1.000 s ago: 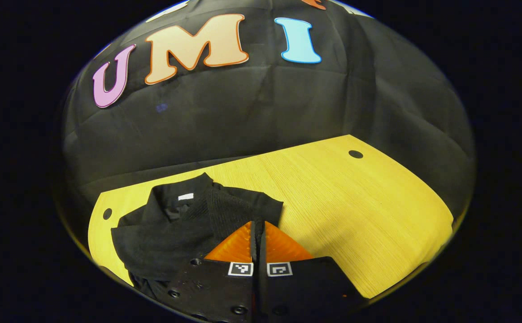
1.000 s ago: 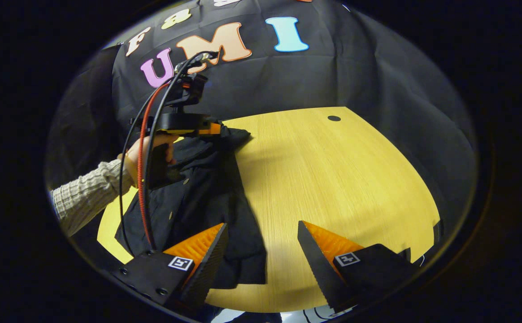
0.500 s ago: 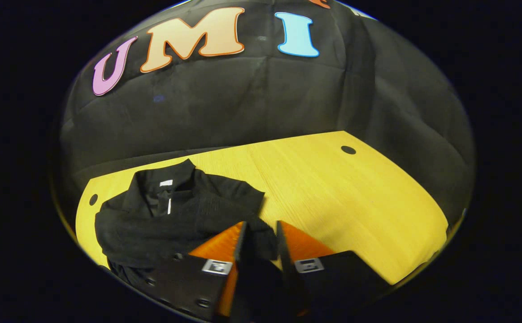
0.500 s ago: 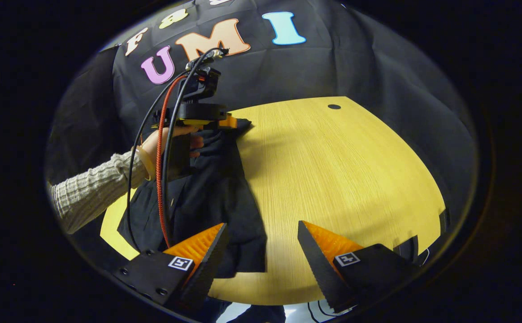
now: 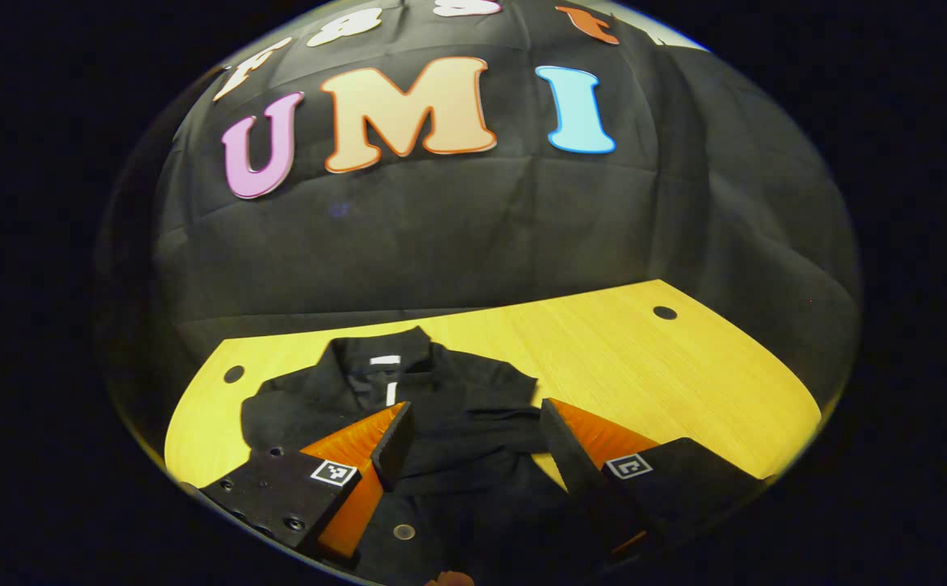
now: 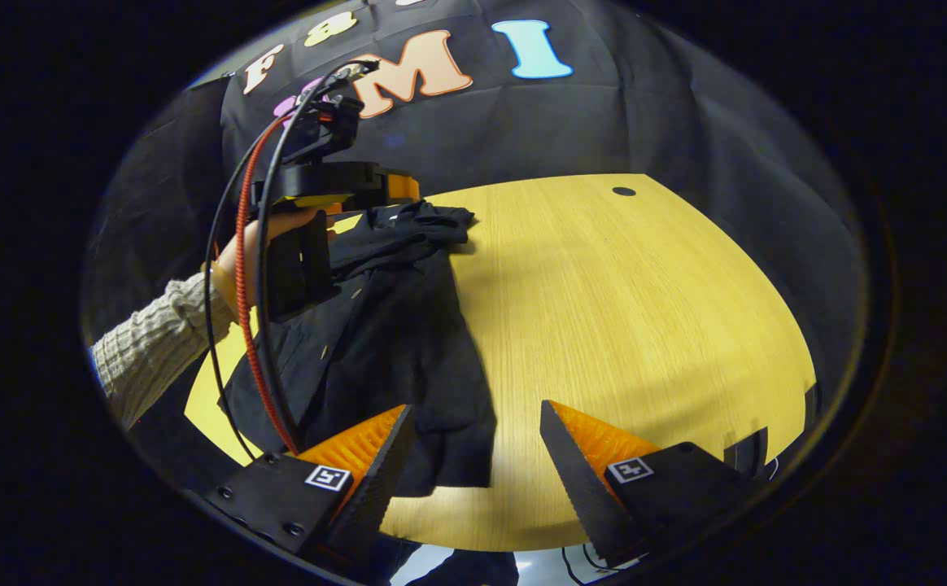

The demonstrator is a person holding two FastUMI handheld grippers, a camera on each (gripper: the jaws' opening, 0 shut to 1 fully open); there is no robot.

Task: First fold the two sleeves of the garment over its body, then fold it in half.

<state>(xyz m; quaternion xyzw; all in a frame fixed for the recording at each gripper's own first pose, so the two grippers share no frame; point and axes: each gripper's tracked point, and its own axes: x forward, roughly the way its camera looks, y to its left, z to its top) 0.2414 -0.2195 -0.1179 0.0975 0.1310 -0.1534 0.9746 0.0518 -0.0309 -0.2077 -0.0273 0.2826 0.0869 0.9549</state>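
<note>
Apparently both sleeves already lie over the garment (image 5: 457, 423), which sits between and ahead of the released left tongs (image 5: 469, 435); right tongs (image 6: 473, 439) gape, empty. Halving remains.

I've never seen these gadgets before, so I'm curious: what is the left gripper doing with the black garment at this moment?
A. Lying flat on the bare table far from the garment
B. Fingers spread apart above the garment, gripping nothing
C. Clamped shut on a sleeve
B: in the left gripper view the left gripper has its fingers spread wide, with the black garment lying loose on the table between them.
</note>
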